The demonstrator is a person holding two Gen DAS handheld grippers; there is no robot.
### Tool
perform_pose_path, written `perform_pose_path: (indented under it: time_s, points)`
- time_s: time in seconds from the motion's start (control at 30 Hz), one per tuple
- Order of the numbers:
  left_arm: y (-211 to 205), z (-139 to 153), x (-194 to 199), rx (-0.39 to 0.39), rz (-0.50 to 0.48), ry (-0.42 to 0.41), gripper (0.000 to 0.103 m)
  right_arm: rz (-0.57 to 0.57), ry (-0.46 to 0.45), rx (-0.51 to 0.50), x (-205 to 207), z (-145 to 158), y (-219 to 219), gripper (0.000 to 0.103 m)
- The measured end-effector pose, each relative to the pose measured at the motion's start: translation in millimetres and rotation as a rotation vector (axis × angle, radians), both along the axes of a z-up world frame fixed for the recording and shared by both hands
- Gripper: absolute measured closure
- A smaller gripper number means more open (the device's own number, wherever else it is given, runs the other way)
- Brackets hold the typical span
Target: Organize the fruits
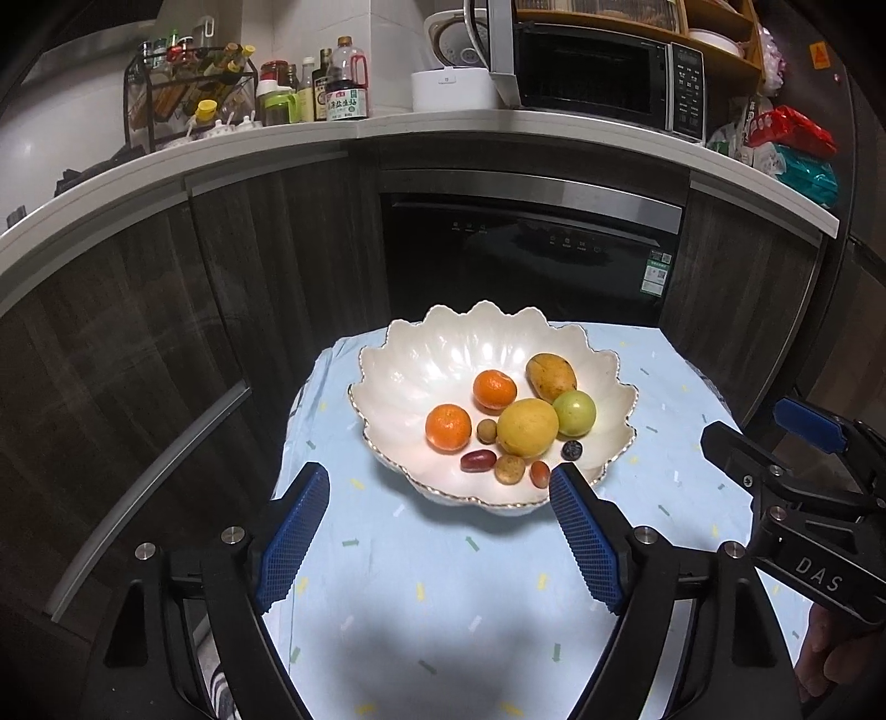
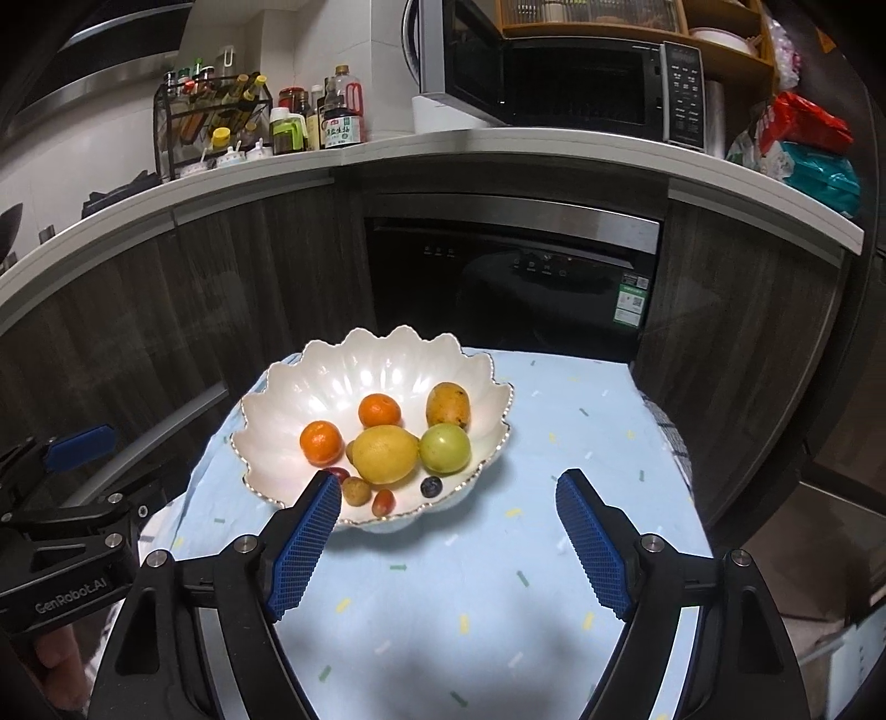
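Both tools (image 1: 440,490) (image 2: 448,495) gape empty; only the left view shows the rice cooker (image 1: 457,39).

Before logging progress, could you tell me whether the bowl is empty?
Not empty: the bowl holds two oranges, other fruit.

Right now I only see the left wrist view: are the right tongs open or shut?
Observer: Open; the right tongs hold nothing and are spread wide apart.
Operator: What lies between them?
Observer: Only the pale blue patterned tablecloth; the white scalloped bowl sits ahead, to their left.
Operator: Anything past the table's right edge?
Observer: A checked dark-and-white cloth shows there.
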State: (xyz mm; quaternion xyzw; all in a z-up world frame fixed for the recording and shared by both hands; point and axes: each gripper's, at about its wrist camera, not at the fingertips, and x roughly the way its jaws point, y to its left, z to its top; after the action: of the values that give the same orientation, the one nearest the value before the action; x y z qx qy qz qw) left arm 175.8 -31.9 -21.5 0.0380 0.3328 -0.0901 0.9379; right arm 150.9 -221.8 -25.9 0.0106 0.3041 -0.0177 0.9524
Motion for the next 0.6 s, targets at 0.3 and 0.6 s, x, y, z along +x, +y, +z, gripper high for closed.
perform_pose_path:
  time_s: [0.3, 0.6]
  points:
    - [-2.1, 0.5, -30.5, -0.011, 0.027, -0.017, 0.018, -0.026, -0.017, 0.005, -29.9, 1.6, -9.1, 0.022]
    - [-5.5, 2.2, -58.5, -0.001, 0.03, -0.031, 0.017, -0.047, -0.02, 0.021, -58.4, -0.4, -15.3, 0.022]
